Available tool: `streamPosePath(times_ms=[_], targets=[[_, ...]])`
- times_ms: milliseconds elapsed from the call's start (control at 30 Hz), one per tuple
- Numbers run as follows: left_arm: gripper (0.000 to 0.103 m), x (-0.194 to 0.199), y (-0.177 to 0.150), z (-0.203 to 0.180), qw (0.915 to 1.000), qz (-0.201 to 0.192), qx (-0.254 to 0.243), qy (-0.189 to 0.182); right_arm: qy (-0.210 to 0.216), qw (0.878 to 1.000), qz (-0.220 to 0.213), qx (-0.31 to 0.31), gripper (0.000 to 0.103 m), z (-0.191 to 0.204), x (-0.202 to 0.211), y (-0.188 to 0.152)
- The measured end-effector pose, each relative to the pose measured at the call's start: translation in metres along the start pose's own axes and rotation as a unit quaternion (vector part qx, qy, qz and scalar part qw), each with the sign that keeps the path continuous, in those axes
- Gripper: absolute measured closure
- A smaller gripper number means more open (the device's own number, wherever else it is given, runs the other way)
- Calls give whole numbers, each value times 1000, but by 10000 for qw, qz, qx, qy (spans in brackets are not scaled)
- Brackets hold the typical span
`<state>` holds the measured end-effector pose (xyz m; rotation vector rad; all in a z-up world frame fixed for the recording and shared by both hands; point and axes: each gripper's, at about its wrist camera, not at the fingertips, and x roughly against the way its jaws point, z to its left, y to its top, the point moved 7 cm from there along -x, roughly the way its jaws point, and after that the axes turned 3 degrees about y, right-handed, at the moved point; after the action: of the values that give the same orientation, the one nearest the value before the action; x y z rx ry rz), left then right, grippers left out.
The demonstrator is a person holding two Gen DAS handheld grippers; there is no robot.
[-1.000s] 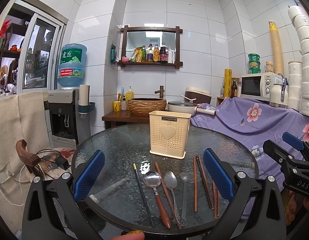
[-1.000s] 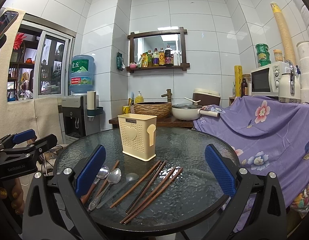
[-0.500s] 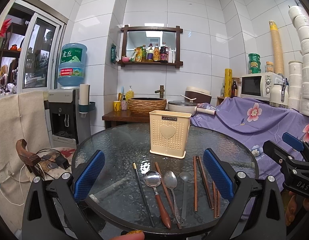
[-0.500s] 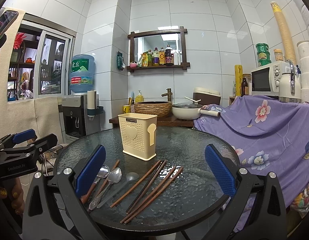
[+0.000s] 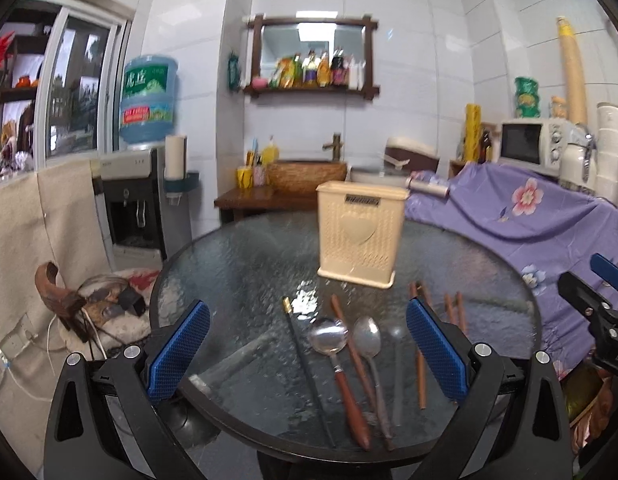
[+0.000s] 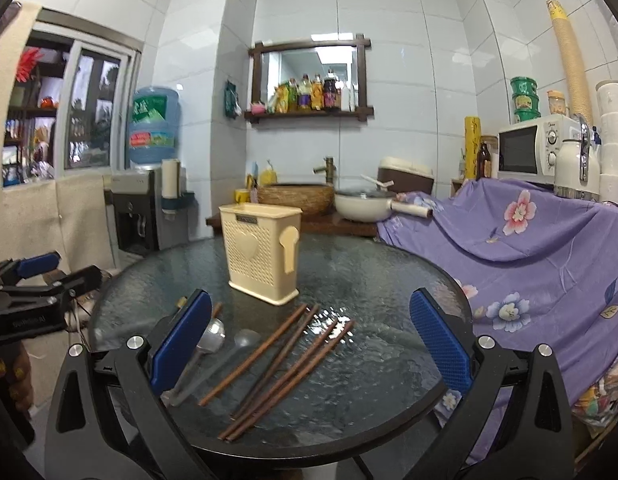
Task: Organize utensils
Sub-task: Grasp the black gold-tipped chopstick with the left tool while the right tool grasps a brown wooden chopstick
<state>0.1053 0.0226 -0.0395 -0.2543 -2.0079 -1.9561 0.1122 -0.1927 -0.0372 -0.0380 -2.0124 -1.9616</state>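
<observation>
A cream utensil holder (image 5: 359, 236) with a heart stands upright on the round glass table (image 5: 237, 280); it also shows in the right wrist view (image 6: 263, 252). In front of it lie a wooden-handled spoon (image 5: 337, 364), a metal spoon (image 5: 369, 344), a clear spoon (image 5: 397, 356), a black chopstick (image 5: 305, 364) and several brown chopsticks (image 6: 285, 356). My left gripper (image 5: 307, 354) is open and empty over the spoons. My right gripper (image 6: 307, 344) is open and empty over the brown chopsticks. Each gripper shows at the other view's edge.
A purple flowered cloth (image 6: 529, 248) covers furniture right of the table. A water dispenser (image 5: 137, 208) stands at the left. A wooden counter with a woven basin (image 6: 295, 198) and a white pan (image 6: 365, 208) stands behind the table. A microwave (image 6: 533, 148) stands at the right.
Both grippers have moved forward and a little lower over the table, toward the utensils. Nothing on the table has moved.
</observation>
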Motion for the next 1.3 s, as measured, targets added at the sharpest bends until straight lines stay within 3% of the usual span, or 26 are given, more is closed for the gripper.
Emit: streamPosePath(times_ms=[133,267,300,367,400,467,833,1200,1300], targets=[[6,-36,-8,22,9981,555,277,-60,-264,9974,673,6,5,-18,-37,-16],[7,-74,-21,31,9935,1120,193,-1,-300,9892,1415,-240,5,-35,-75,-38],[9,-81,-25,32,9921,1243,158,22,-265,9860,1610,-344,5,-40,-84,-43],[25,-97,-31,32,9894,1449,136,-12,-160,9800,1908,-536,5,-47,-102,-54],[27,-104,-34,33,9875,1569,160,-47,-137,9780,2000,-580,6,-49,-109,-58],[37,-114,-39,35,9845,1739,211,-75,-153,9744,2158,-610,18,-51,-120,-62],[42,-157,-34,34,9765,2145,171,-96,-23,9474,3046,-982,66,-51,-185,-78],[46,-187,-32,29,9697,2438,70,-106,-74,9418,3261,-813,76,-45,-210,-81],[53,-196,-32,27,9672,2537,52,-79,-61,9413,3286,-771,79,-44,-217,-79]])
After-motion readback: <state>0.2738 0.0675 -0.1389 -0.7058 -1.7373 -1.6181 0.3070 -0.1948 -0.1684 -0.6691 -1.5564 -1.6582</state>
